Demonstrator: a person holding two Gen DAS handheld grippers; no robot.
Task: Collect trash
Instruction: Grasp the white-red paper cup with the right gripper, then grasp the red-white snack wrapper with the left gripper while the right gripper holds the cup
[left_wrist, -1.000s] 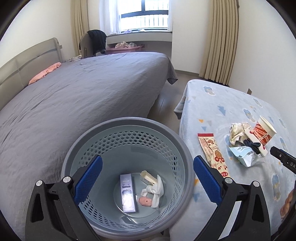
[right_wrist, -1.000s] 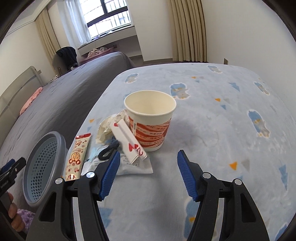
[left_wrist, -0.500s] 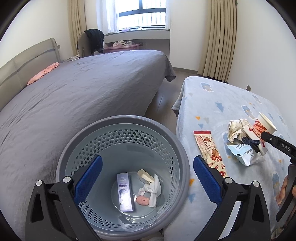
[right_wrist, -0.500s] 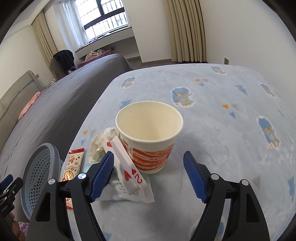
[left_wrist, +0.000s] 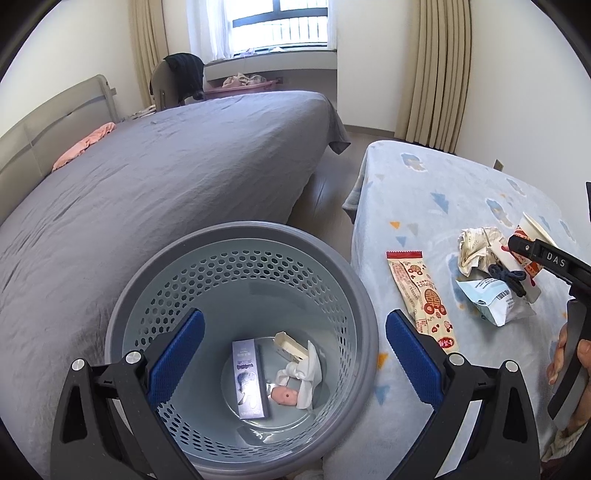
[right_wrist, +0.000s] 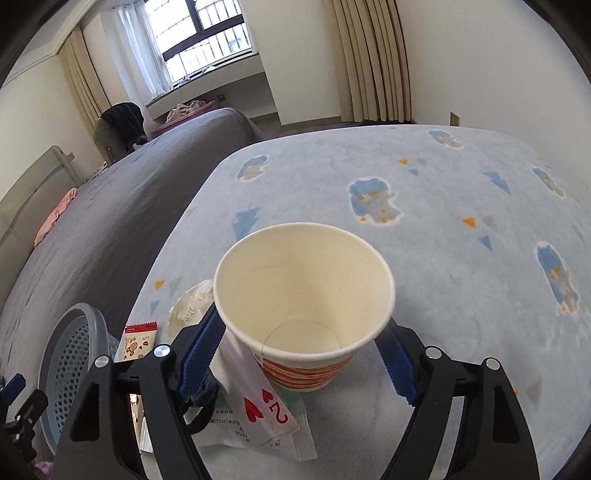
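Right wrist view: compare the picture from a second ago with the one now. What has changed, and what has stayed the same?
The right gripper has moved in on the paper cup and opened wider, so the cup now stands between its fingers, not visibly gripped. The cup, the wrappers beside it and the basket with its contents stayed put; the left gripper still hangs open over the basket.

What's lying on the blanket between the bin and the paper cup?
In the left wrist view, a long snack wrapper lies nearest the bin, then crumpled paper and a torn pouch beside the paper cup.
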